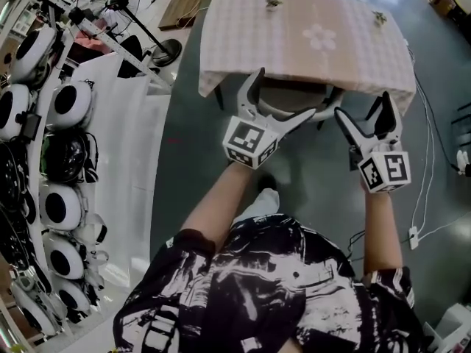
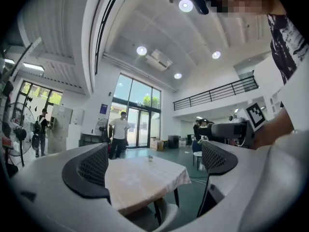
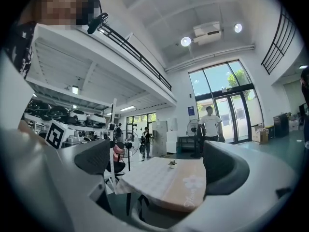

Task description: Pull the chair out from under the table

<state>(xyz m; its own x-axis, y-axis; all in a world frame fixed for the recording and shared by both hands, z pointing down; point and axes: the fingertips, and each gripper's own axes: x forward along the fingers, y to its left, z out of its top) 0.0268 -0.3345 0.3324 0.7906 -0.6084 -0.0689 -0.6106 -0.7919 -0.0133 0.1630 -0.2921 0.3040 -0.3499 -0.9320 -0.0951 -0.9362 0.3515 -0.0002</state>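
Fingers (image 2: 91, 170) spread wide on left gripper (image 2: 154, 168) & right gripper (image 3: 159, 163), nothing between; chair (image 2: 164, 216) just below fingertips, under table (image 2: 140, 180).

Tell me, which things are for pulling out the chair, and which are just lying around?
For the job: chair, table, left gripper, right gripper, both open.
Lying about: small plants on the table, floor cables, white round gear at the left.

One table (image 1: 294, 43), one chair (image 1: 294, 98), two small plants (image 1: 274, 2) (image 1: 379, 18) and two grippers were counted: one left gripper (image 2: 154, 166), one right gripper (image 3: 161, 166).
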